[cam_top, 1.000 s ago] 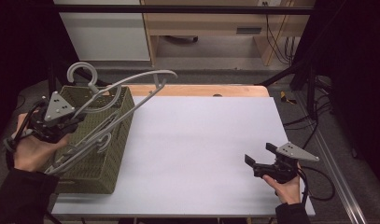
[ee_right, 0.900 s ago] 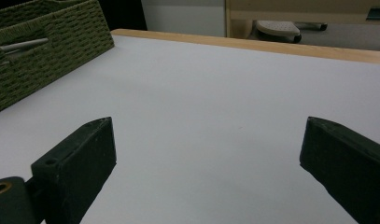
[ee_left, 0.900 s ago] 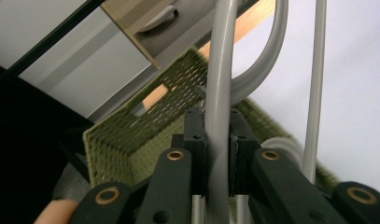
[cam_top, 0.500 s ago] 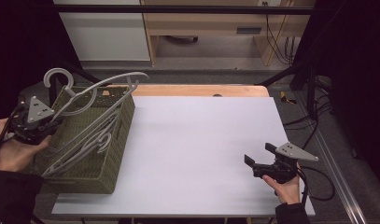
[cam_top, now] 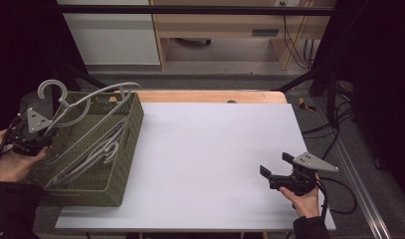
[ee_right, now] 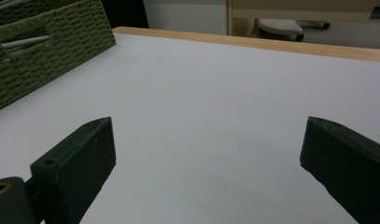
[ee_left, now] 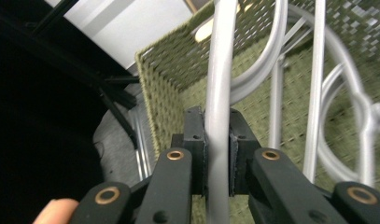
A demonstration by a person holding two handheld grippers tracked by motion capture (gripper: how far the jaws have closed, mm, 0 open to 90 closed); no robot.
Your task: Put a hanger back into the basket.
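My left gripper is shut on the bar of a grey plastic hanger, at the left end of an olive woven basket. The hanger lies tilted across the basket's top, its hook sticking up past the left rim. In the left gripper view the two pads pinch the grey hanger over the basket's inside. More grey hangers lie inside the basket. At the table's front right, my right gripper rests open and holds nothing, its jaws wide apart above the white tabletop.
The basket stands along the left side of the white table, whose far edge is a wooden strip. A black frame and cables stand off the table's right side. Behind the table are a white cabinet and a wooden desk.
My left hand has carried the hanger leftward and lower, so it now sits closer over the basket. The right hand and its gripper have stayed put.
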